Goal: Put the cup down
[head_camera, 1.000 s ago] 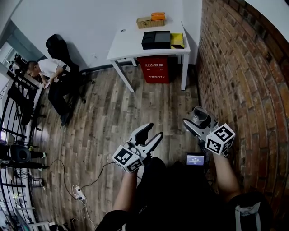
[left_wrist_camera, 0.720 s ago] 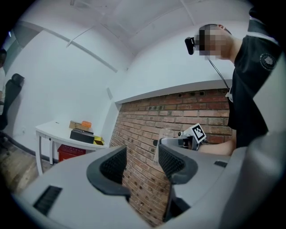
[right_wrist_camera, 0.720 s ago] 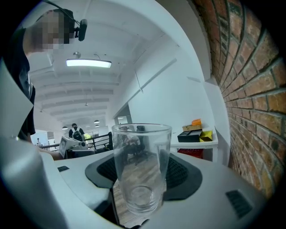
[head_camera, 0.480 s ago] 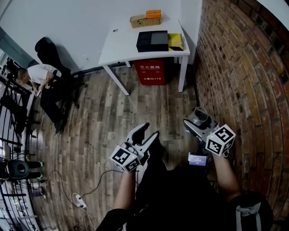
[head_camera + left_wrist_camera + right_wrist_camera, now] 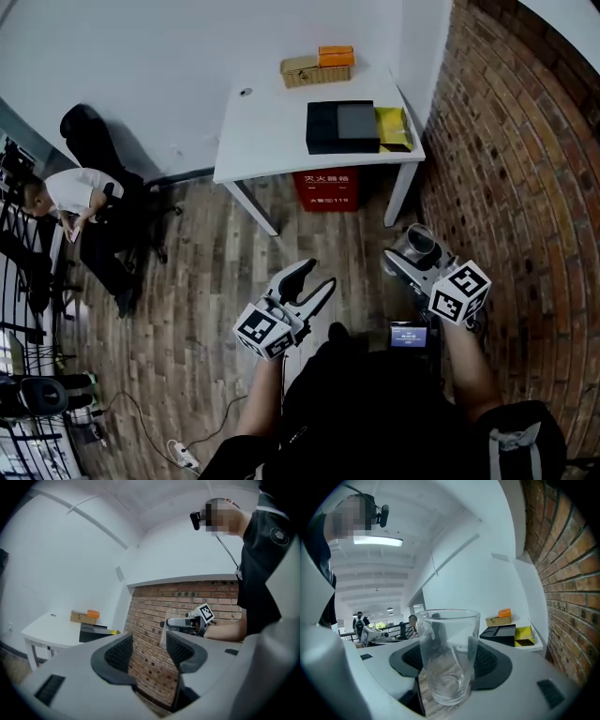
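Gripping the upright cup (image 5: 419,240), the right tool (image 5: 409,255) sits lower right; the white tabletop (image 5: 272,122) lies well apart, upper centre. The left tool (image 5: 305,279) gapes wide, empty.

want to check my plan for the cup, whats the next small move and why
Probably carry the cup forward toward the white table: the right gripper grips it upright over the wood floor, short of the table, whose left part is bare.
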### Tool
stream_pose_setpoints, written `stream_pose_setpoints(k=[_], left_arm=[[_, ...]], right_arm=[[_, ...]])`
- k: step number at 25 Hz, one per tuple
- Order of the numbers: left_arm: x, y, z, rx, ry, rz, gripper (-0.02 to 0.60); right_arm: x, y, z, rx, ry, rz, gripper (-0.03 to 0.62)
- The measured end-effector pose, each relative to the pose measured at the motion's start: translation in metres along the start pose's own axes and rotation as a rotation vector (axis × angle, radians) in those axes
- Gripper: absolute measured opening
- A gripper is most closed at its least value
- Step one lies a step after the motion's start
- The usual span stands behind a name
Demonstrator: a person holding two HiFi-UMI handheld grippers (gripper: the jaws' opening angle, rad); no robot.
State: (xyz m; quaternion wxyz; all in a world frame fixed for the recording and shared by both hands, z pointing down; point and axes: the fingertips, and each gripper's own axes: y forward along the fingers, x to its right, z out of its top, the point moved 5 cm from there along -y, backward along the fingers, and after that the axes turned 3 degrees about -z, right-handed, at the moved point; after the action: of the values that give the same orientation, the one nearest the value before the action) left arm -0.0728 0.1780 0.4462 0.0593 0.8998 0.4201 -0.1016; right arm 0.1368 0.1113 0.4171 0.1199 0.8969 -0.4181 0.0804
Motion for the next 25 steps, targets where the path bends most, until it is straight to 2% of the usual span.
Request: stream_pose_setpoints(k=[6, 12, 19, 25], left_arm=[[-0.078, -0.002, 0.013, -0.002, -0.023, 0.006, 0.230], [-0.107, 0.017, 0.011, -0.028, -0.046, -0.084, 0.230], [-0.154, 0.052, 0.016, -0.042, -0.025, -0.097, 0.230], [-0.213, 0.100, 0.032, -0.055, -0.032, -0.070, 0.230]], right_arm=[[0.009, 0.069, 0.011, -0.016, 0.009, -0.007, 0.284], [0.030, 0.104, 0.020, -0.024, 0.022, -0.024, 0.284], [0.074, 0.163, 0.029, -0.015, 0.035, 0.015, 0.284], [0.124, 0.223, 0.053, -0.009, 0.032, 0.064, 0.284]])
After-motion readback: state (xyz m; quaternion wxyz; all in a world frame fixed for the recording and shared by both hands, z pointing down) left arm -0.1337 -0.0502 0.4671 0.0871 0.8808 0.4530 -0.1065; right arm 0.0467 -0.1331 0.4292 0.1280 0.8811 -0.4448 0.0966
